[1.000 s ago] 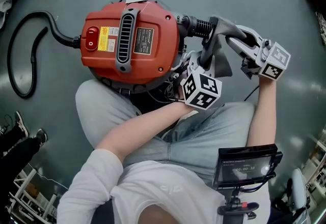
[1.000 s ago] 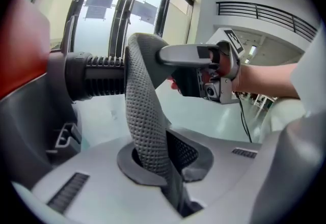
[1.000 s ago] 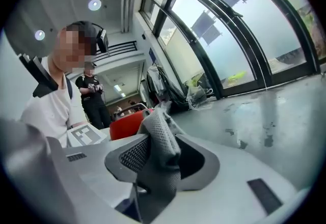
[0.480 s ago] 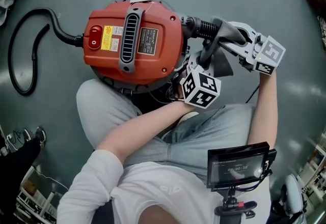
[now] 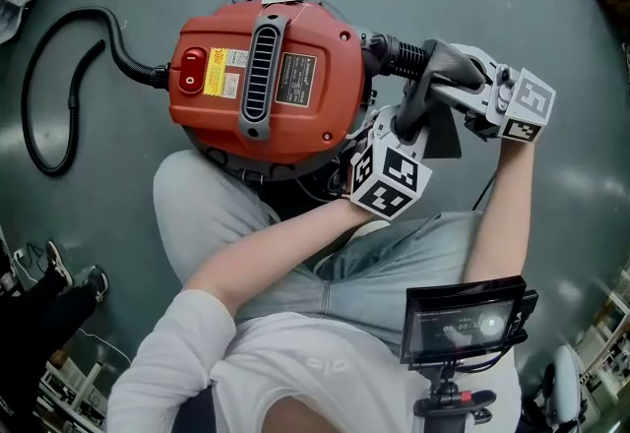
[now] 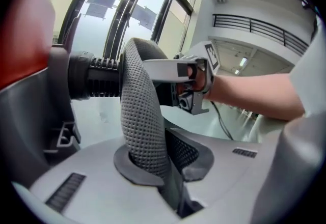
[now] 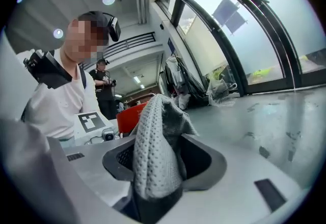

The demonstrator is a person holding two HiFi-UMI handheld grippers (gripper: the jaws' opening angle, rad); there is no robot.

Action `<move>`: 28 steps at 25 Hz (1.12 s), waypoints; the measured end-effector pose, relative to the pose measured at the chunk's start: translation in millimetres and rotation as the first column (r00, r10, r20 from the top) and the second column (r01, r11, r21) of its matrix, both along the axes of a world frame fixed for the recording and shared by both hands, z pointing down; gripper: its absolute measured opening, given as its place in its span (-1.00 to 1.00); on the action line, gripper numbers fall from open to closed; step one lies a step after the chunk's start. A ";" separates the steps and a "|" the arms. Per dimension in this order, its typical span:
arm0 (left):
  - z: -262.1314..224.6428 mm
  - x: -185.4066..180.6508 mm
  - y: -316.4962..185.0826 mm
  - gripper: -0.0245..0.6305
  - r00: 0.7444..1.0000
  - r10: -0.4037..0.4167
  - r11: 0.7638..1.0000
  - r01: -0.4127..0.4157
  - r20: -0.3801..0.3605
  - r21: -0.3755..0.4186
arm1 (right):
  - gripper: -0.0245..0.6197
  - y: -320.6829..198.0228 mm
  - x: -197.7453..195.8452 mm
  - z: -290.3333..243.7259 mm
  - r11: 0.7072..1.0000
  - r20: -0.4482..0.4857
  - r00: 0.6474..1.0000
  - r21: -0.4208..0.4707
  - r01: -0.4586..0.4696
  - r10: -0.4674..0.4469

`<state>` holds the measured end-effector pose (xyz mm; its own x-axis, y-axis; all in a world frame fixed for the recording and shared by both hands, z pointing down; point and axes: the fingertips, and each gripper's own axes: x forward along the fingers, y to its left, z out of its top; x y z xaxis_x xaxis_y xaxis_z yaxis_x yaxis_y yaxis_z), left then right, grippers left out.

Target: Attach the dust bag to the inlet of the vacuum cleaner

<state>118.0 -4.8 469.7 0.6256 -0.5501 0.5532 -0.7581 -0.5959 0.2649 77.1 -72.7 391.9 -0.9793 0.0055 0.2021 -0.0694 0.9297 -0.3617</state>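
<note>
Now dust bag (image 5: 418, 106) hangs by inlet (image 5: 399, 55), seemingly unattached.

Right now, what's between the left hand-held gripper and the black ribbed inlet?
The grey mesh dust bag, pinched in the left hand-held gripper, arches up in front of the black ribbed inlet; the left gripper view shows it.
</note>
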 end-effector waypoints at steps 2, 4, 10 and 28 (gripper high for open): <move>-9.1 -1.5 5.1 -0.81 0.998 0.033 0.999 -0.035 -0.052 -0.028 | -0.35 -2.0 -0.2 -0.3 0.999 0.026 1.000 -0.042 0.012 -0.011; -16.7 -6.6 14.0 -0.78 0.992 0.076 0.993 -0.084 -0.098 -0.084 | -0.35 -1.9 0.6 -0.3 0.998 0.038 0.999 -0.064 0.019 -0.017; -28.1 9.5 4.9 -0.78 0.966 0.128 0.990 -0.136 -0.225 -0.020 | -0.35 -5.9 -1.0 0.0 0.994 0.107 0.994 -0.113 0.002 0.010; -24.1 -1.3 16.3 -0.10 1.000 -0.012 0.988 0.011 0.011 0.154 | -0.35 -10.7 1.3 -2.3 0.989 0.186 0.982 -0.145 0.012 0.015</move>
